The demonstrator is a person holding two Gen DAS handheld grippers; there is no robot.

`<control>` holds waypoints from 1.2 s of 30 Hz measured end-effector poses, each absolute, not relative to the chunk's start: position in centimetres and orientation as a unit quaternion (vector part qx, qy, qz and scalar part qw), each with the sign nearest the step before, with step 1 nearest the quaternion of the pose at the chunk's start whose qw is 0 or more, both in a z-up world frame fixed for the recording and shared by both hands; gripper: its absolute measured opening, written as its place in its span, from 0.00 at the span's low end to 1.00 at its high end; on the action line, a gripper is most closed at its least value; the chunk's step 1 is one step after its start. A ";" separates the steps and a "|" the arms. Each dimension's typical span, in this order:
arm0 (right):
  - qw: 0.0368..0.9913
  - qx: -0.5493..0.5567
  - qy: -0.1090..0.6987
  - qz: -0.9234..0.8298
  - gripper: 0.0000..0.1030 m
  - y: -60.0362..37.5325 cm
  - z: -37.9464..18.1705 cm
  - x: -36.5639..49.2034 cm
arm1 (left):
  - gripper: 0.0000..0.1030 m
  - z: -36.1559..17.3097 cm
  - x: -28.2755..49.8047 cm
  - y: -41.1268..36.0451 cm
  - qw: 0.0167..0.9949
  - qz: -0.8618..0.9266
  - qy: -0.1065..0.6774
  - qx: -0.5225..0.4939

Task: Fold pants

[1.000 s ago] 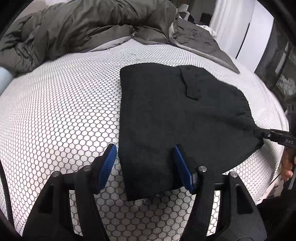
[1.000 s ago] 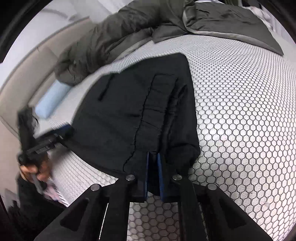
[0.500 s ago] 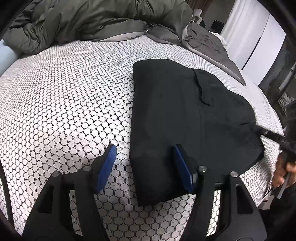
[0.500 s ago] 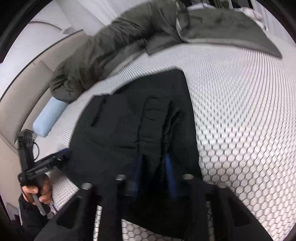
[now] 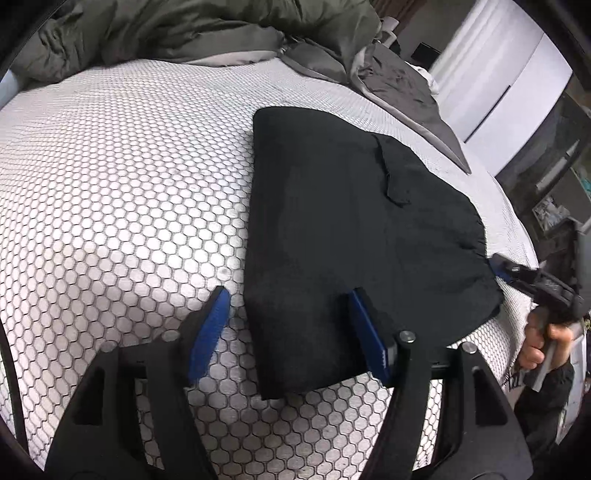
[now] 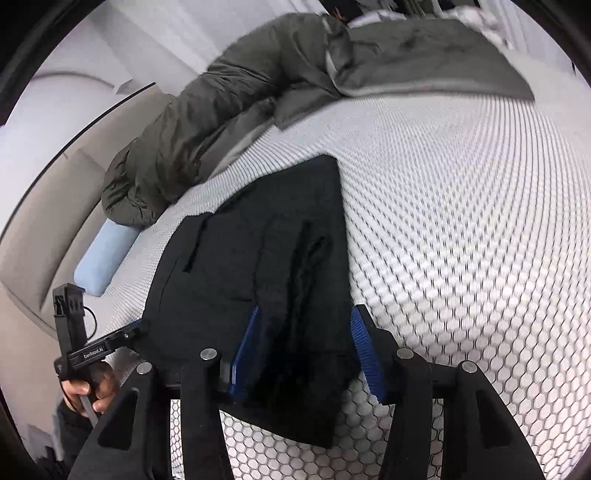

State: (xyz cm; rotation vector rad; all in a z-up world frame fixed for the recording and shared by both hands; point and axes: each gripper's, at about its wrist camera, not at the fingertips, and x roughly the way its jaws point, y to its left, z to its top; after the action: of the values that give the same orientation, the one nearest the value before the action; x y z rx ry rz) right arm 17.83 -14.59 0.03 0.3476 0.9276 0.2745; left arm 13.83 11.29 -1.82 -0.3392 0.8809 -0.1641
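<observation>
Pillow (image 6: 105,258) only in right view; pants (image 5: 354,236) in both.

A bed (image 5: 122,192) covered in a white sheet printed with dark hexagons carries everything. Folded black pants (image 5: 351,236) are laid flat on it near the close edge — a crumpled grey duvet (image 5: 177,33) is heaped along the far side, and a pale blue pillow (image 6: 105,254) is seen beside the heap.
</observation>
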 end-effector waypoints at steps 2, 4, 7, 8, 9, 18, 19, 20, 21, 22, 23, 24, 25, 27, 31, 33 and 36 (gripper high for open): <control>0.858 0.169 0.467 0.128 0.50 -14.6 -1.4 18.5 | 0.47 -1.8 14.3 10.9 0.886 -0.087 0.425 -0.161; 0.861 0.164 0.461 0.140 0.22 -14.1 -1.6 19.1 | 0.42 -1.4 15.2 10.8 0.890 -0.082 0.422 -0.153; 0.873 0.151 0.445 0.130 0.17 -13.0 -1.1 20.8 | 0.38 -1.4 16.9 11.3 0.890 -0.068 0.420 -0.164; 0.876 0.149 0.441 0.124 0.17 -12.7 -1.2 21.4 | 0.38 -1.5 17.3 11.4 0.890 -0.065 0.420 -0.166; 0.878 0.150 0.438 0.119 0.17 -12.7 -1.3 21.8 | 0.38 -1.5 17.6 11.4 0.890 -0.062 0.420 -0.166; 0.891 0.134 0.422 0.104 0.29 -14.0 -0.3 19.8 | 0.43 -0.5 15.3 10.2 0.910 -0.030 0.395 -0.118; 0.894 0.129 0.417 0.102 0.30 -14.0 0.0 19.4 | 0.45 -0.1 14.5 9.9 0.915 -0.025 0.389 -0.106; 0.897 0.124 0.413 0.101 0.32 -14.0 0.4 18.9 | 0.52 0.4 13.6 9.4 0.921 -0.020 0.378 -0.091; 0.901 0.118 0.406 0.102 0.37 -14.1 0.9 18.0 | 0.58 0.9 12.9 9.1 0.926 -0.017 0.368 -0.080; 0.906 0.114 0.394 0.104 0.49 -14.1 1.5 17.0 | 0.69 1.6 11.8 8.5 0.935 -0.010 0.348 -0.064; 0.910 0.110 0.385 0.105 0.55 -13.9 1.9 16.4 | 0.79 2.2 11.2 8.1 0.942 -0.008 0.332 -0.056; 0.915 0.106 0.373 0.109 0.67 -13.7 2.4 15.7 | 0.82 2.7 10.5 7.5 0.947 -0.007 0.318 -0.049; 0.921 0.101 0.358 0.117 0.82 -13.6 2.9 14.7 | 0.84 3.4 9.7 7.0 0.954 -0.007 0.298 -0.041; 0.934 0.088 0.324 0.125 0.96 -12.9 4.0 13.1 | 0.89 4.1 8.9 6.3 0.960 -0.007 0.277 -0.035; 0.954 0.060 0.261 0.134 1.00 -11.8 5.2 10.0 | 0.99 5.2 6.5 5.9 0.971 -0.001 0.236 -0.033; 0.959 0.055 0.241 0.136 1.00 -11.6 5.3 8.6 | 0.99 5.3 5.7 5.8 0.972 -0.004 0.233 -0.040; 0.964 0.055 0.220 0.136 1.00 -11.3 5.4 6.8 | 0.99 5.4 3.6 5.4 0.973 -0.006 0.227 -0.047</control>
State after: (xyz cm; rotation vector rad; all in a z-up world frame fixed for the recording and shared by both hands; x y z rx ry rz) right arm 6.79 -11.27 5.44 0.1115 0.4450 0.2743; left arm 3.57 5.43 5.39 -0.0944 0.4591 -0.0112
